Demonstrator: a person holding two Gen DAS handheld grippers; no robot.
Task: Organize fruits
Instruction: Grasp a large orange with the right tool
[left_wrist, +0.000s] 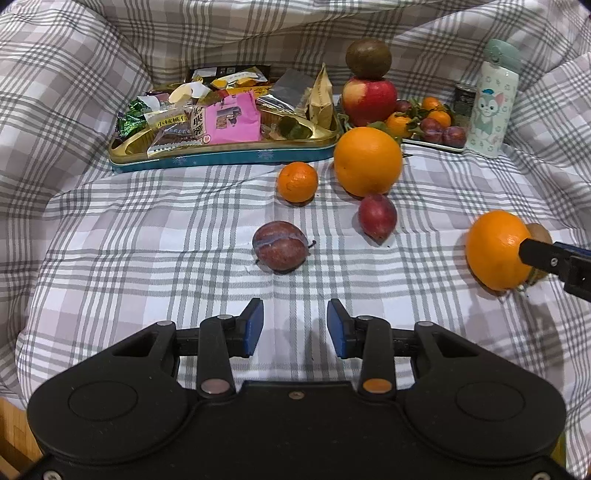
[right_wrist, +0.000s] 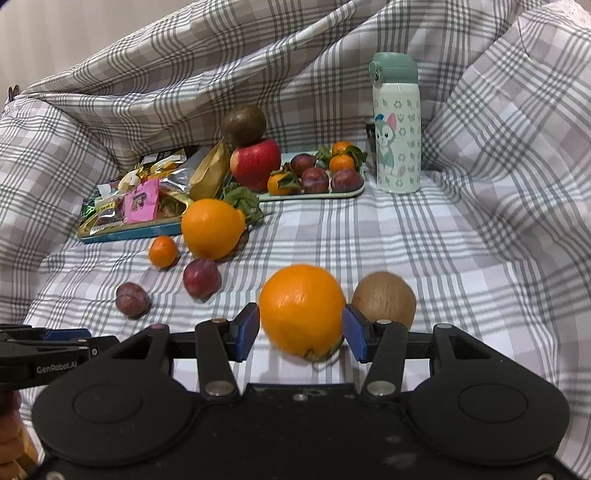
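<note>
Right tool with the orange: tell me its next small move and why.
Probably carry the orange toward the fruit tray at the back. The right tool has it clamped between both pads, and the tray already holds plums and small oranges, so loose fruit seems to belong there. The left tool is open and empty, near the plum.

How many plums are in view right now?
5 plums: one and another loose on the cloth; three on the tray beside the bottle. Others may hide behind the tray's fruit.
</note>
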